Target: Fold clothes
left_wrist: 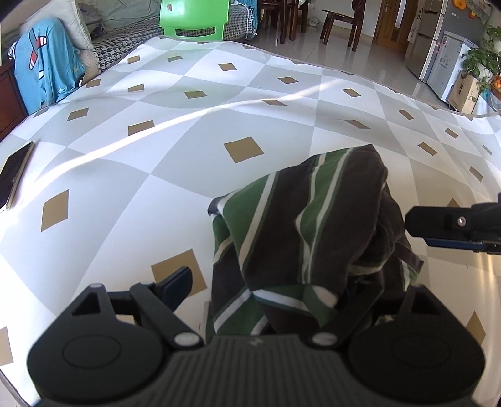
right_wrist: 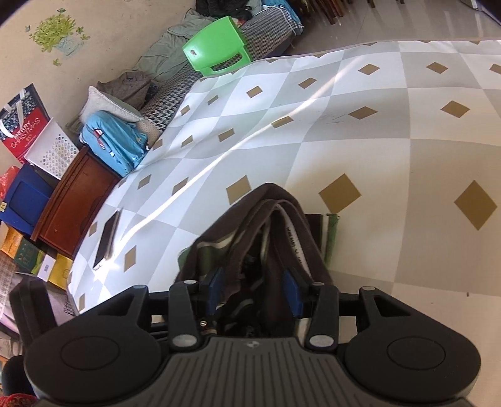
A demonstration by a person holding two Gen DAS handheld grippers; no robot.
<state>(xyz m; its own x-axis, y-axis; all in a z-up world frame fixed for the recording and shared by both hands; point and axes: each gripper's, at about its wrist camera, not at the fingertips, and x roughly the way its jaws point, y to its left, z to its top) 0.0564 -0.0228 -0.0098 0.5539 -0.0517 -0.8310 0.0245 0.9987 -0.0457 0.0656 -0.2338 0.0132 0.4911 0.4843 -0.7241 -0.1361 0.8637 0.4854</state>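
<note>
A brown, green and white striped garment lies bunched in a mound on the diamond-patterned tablecloth. My left gripper stands open at the garment's near edge. Its left finger is clear of the cloth, and its right finger is hidden under the fabric. My right gripper reaches in from the right against the mound. In the right wrist view the garment runs between the blue pads of the right gripper, which stand apart with loose folds in the gap.
A phone lies near the table's left edge. Past the far edge are a green plastic stool, a blue garment on a sofa, and a wooden cabinet.
</note>
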